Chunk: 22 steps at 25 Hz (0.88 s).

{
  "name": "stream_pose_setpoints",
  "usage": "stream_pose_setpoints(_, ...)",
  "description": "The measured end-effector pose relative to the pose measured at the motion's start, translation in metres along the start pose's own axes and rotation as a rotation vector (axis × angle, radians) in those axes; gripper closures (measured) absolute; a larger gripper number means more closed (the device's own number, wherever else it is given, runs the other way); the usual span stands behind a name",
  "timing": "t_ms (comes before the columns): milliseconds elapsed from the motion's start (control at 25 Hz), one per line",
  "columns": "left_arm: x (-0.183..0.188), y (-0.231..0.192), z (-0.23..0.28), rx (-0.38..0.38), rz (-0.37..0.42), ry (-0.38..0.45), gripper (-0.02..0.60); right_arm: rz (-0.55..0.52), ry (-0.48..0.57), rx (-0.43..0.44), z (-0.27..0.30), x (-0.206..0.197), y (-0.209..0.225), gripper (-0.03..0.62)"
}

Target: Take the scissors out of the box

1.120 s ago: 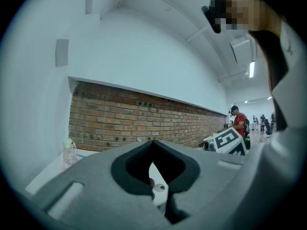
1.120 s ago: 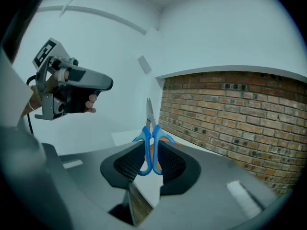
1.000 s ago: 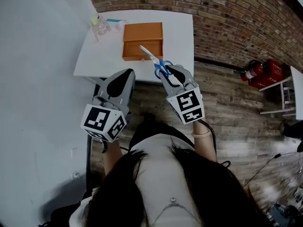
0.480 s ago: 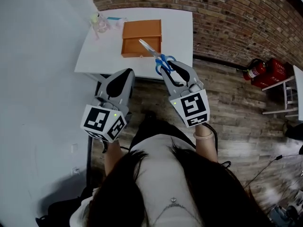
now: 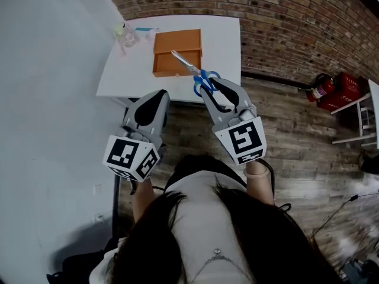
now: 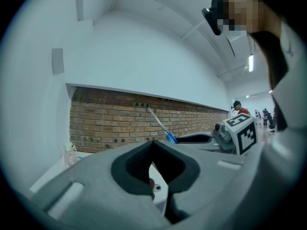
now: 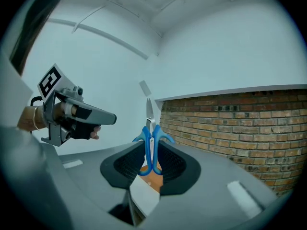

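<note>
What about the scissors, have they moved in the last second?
Yes, slightly: the scissors, clamped in the right gripper, have lifted; their tip sits a little farther across the orange box.

Indoor workspace, most likely an open-plan lab or studio in a converted industrial building. An exposed red brick wall (image 5: 284, 22) runs along the far side and meets a plain pale painted wall (image 5: 47, 99) on the left. The floor (image 5: 296, 141) is worn wood planking. A small white tabletop (image 5: 222, 40) stands against the brick. A red fire extinguisher (image 5: 318, 89) and a red case (image 5: 342, 92) sit on the floor at the foot of the wall, near a white metal stand (image 5: 354, 118). Loose black cables (image 5: 346, 201) trail across the planks. Looking across the room, a high white ceiling carries a strip light (image 6: 250, 62), and a person (image 6: 238, 107) stands far off in a bright open area.
</note>
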<state>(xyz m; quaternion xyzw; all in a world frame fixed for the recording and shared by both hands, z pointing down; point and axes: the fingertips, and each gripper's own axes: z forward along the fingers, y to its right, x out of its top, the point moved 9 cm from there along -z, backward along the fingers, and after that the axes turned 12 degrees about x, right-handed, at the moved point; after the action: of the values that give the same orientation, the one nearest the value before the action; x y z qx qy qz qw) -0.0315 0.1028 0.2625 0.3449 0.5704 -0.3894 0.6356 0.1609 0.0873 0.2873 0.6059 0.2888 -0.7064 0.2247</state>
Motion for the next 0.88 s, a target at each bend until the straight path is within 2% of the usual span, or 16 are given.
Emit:
stream_pose_setpoints(320,0.002,0.0,0.006,-0.037,0.021,-0.004,0.581,0.002,0.028,-0.013,-0.001,0.009,-0.002,0.497)
stream_pose_setpoints(880,0.013,-0.032,0.017,-0.121,0.033,-0.001,0.581,-0.014,0.043,-0.084,0.012,0.032,-0.013,0.497)
